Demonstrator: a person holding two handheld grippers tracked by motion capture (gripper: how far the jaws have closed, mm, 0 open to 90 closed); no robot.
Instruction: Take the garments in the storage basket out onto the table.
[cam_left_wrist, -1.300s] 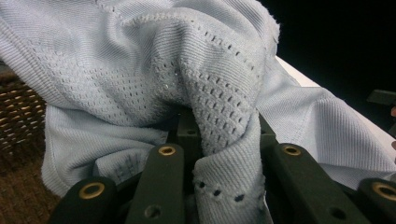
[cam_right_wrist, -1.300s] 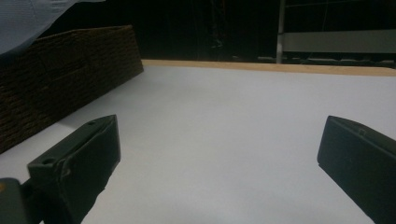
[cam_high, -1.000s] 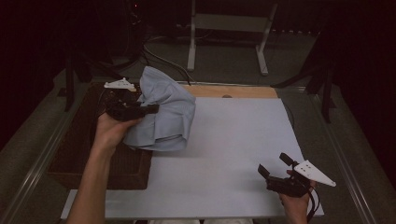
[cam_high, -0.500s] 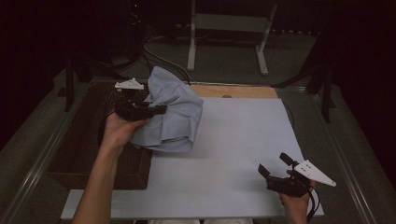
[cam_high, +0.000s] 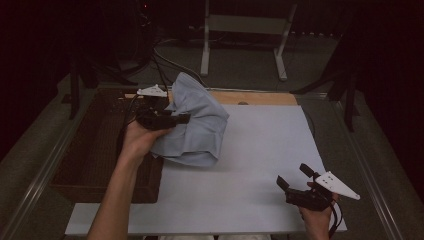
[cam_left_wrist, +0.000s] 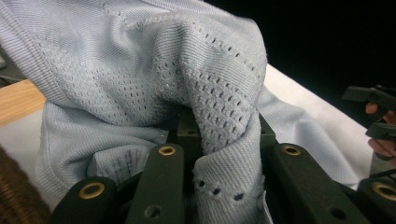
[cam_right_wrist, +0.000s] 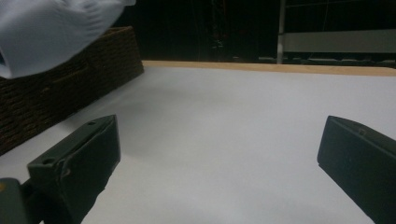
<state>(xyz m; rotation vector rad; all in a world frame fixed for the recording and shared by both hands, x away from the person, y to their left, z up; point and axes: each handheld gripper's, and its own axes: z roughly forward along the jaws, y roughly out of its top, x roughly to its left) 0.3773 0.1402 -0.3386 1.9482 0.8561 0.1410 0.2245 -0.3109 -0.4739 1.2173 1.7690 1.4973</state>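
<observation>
The pale blue knitted garment with its perforated weave (cam_high: 192, 125) hung bunched above the white tabletop (cam_high: 260, 165), beside the dark woven wicker basket (cam_high: 95, 150), apparently lifted from it for laying out. The left gripper (cam_high: 182, 119) pinched a fold, jaws pressed together. The right gripper (cam_high: 292, 177) waited near the front edge, jaws spread, empty.

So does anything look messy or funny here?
A bit. The light blue knit garment is scrunched in a lump, hanging from the left gripper, which pinches a fold. Part droops over the wicker basket, part over the white board. Nothing looks spilled or broken.
</observation>
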